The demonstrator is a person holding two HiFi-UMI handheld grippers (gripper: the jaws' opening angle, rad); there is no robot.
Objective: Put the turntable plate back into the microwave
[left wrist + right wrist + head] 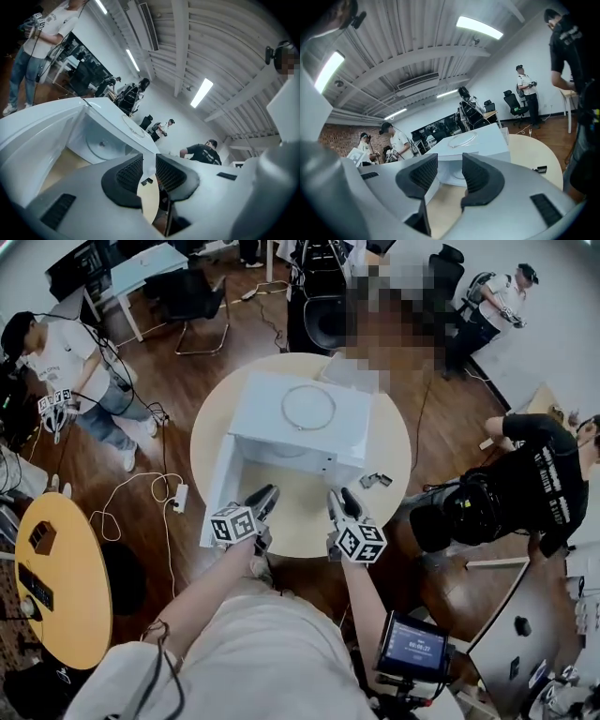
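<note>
- One white microwave stands on one round table. Its door hangs open on the left.
- There are two grippers. The left gripper and the right gripper are both held over the near edge of the table, in front of the microwave.
- The left gripper's jaws have only a thin gap between them, with nothing in it.
- The right gripper's jaws stand wider apart, and they hold nothing too.
- One thin ring lies on top of the microwave.
- Two small dark bits lie on the table, to the right of the microwave.
- Three other people stand around the room: one on the left, one far back and one on the right.
- The head view looks down on the roof of the microwave, so it cannot see inside.
- The left gripper view looks in through the open door. It shows one round disc on the floor inside, which looks like the turntable plate.
- The right gripper view shows only a bit of that round shape.
</note>
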